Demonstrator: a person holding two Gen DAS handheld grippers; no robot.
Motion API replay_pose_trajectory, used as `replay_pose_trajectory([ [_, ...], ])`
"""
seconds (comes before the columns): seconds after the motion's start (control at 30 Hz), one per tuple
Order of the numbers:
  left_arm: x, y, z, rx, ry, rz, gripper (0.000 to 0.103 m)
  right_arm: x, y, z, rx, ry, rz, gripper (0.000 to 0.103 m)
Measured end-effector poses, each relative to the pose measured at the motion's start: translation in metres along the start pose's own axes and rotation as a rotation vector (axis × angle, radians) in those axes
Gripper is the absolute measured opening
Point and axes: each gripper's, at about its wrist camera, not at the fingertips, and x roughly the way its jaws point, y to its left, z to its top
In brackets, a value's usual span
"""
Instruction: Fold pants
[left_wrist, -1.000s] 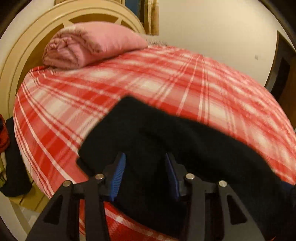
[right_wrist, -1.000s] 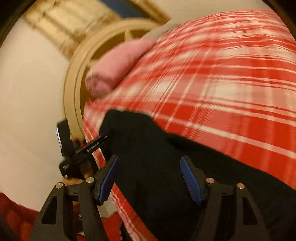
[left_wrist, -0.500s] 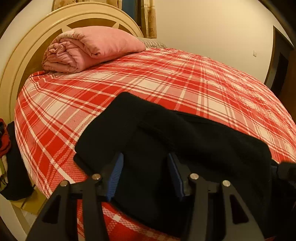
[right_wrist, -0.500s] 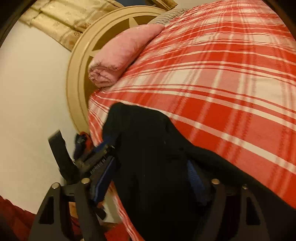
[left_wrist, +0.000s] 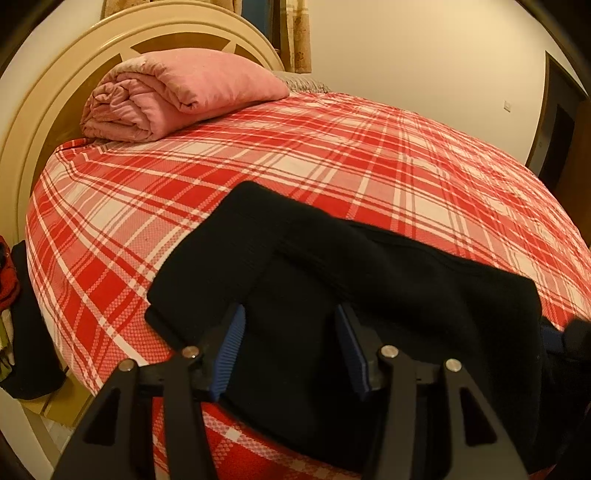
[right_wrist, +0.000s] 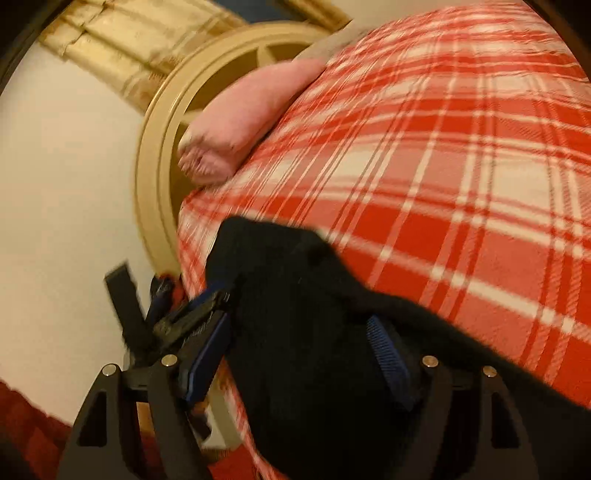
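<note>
In the left wrist view, the black pants (left_wrist: 332, 266) lie folded on the plaid bed (left_wrist: 332, 147), long axis running from centre-left down to lower right. The left tongs (left_wrist: 291, 350) have just been opening, pads straddling the cloth without pinching. Right tongs (right_wrist: 299, 350) likewise stand open over the pants.

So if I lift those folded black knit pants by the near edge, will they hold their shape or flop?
The folded black knit pants will probably flop: the soft layers follow the curve of the red plaid bedspread and drape over its edge. They look fairly light and not slippery, given the ribbed knit. Lifted by one edge, the fold would likely fall open.
</note>
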Motion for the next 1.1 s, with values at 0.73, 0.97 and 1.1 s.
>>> replay_pose_trajectory([
  [0.73,-0.001,-0.001,0.0,0.017,0.009,-0.011,0.056,0.038,-0.029,0.067,0.082,0.09,0.2,0.073],
  [0.97,-0.001,-0.001,0.0,0.017,0.009,-0.011,0.057,-0.052,-0.075,0.073,0.162,-0.114,-0.097,0.071],
  [1.1,0.0,-0.001,0.0,0.021,0.006,-0.002,0.057,-0.109,-0.07,0.043,0.143,-0.173,-0.277,0.071],
])
